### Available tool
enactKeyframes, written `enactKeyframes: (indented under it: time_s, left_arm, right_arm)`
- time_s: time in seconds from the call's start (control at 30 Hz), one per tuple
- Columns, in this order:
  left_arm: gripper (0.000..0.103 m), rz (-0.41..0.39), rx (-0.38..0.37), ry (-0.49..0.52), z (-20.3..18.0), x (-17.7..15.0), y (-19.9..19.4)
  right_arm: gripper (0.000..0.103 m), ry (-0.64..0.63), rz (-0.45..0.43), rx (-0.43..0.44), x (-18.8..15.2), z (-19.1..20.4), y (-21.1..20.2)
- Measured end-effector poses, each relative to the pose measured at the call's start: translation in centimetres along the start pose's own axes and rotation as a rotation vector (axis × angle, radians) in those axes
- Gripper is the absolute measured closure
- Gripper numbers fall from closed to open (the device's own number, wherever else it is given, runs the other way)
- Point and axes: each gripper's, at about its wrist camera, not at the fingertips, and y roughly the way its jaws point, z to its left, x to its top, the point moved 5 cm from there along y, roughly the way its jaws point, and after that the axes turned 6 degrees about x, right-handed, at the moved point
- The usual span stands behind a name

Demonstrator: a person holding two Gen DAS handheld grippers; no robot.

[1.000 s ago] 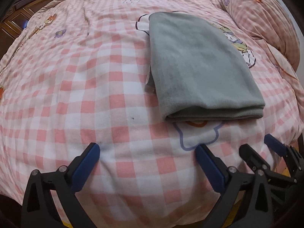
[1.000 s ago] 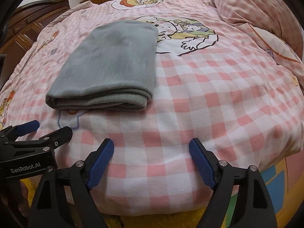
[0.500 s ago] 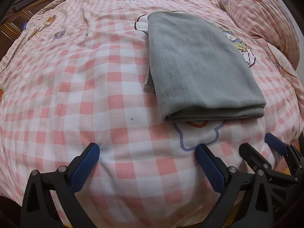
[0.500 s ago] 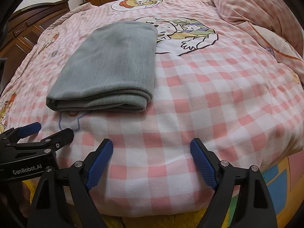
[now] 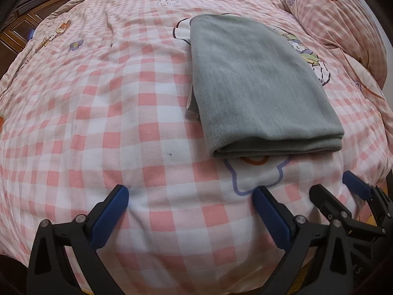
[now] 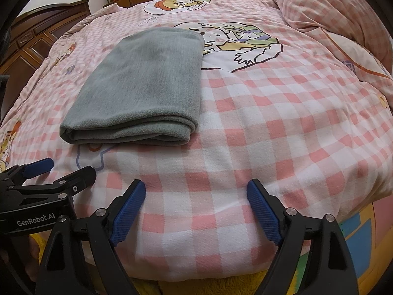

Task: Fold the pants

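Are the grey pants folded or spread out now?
Folded. The grey pants lie as a compact rectangle on the checked bedcover, stacked layers showing at the near edge.

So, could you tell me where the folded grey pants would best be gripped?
Probably the thick rolled fold edge of the grey pants, approached from the near side of the bed. It faces both open tongs, stacks all the layers, and stands raised off the checked quilt.

Only readable bit is showing on the left gripper [image 6: 60, 172] body — white lettering reading "GenRobot.AI" — nothing else legible anywhere.
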Motion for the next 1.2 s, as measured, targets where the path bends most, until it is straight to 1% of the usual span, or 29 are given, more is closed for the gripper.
enactKeyframes:
  time_s: [1.2]
  left_arm:
    - [0.000, 0.016, -0.006, 0.002, -0.02, 0.20, 0.28]
  right_arm:
    - [0.013, 0.003, -0.002, 0.002, -0.09, 0.12, 0.02]
